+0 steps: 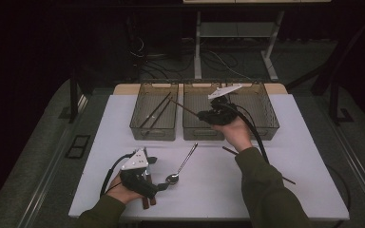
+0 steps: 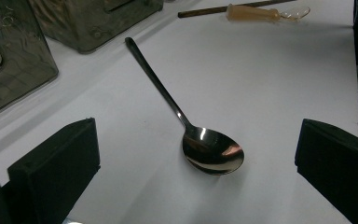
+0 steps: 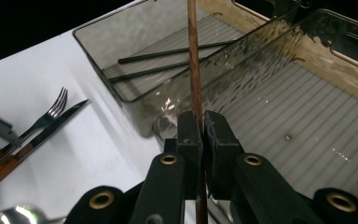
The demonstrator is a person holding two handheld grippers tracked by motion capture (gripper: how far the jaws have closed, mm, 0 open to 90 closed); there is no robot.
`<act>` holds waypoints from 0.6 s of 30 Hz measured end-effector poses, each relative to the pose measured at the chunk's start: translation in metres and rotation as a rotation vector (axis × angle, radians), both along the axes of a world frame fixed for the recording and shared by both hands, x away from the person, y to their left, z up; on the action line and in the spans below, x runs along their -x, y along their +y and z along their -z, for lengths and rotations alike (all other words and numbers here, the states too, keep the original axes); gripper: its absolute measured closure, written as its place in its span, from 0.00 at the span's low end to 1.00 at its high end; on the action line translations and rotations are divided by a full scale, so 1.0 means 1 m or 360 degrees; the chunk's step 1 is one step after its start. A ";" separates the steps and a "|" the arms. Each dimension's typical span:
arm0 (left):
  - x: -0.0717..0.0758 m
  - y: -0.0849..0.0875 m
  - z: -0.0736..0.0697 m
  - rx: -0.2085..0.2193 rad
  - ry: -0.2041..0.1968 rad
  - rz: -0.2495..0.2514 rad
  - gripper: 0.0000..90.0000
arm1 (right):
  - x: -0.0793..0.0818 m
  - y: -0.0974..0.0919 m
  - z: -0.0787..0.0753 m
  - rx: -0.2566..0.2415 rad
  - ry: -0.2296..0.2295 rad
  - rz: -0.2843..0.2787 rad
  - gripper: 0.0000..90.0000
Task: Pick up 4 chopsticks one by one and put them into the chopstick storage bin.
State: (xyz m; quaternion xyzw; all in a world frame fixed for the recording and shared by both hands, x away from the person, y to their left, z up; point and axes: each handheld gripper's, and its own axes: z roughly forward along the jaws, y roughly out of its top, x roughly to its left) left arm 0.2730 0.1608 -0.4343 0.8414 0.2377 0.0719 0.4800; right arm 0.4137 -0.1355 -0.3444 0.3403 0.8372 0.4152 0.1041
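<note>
Right tool [image 3: 200,126] clenched on thin brown wooden chopstick [image 3: 193,56], held over the middle smoked-plastic bin [image 1: 204,130]. Stick looks light, stiff, prone to pivot; grip nearer mid-length. Left tool [image 2: 196,154] released, straddling the steel spoon [image 2: 212,149] on the white table [image 1: 275,156].

I'm working in what looks like a lab or recording room: my white table [image 1: 290,142] stands among dark curtains, loose cables [image 1: 147,66] lie on the grey floor behind it beside a metal desk frame [image 1: 237,38], and three smoky plastic bins [image 1: 154,111] sit in a row
</note>
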 end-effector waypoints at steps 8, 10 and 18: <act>0.001 -0.001 0.000 0.0010 0.0004 0.0000 0.00 | -0.017 0.027 -0.002 0.0030 -0.0002 0.0014 0.95; 0.000 -0.001 -0.001 -0.0006 -0.0005 0.0009 0.00 | -0.021 0.034 -0.002 0.0040 0.0009 0.0016 0.95; 0.000 -0.001 0.000 -0.0005 -0.0011 0.0019 0.00 | -0.037 0.066 -0.001 0.0101 0.0023 0.0015 0.95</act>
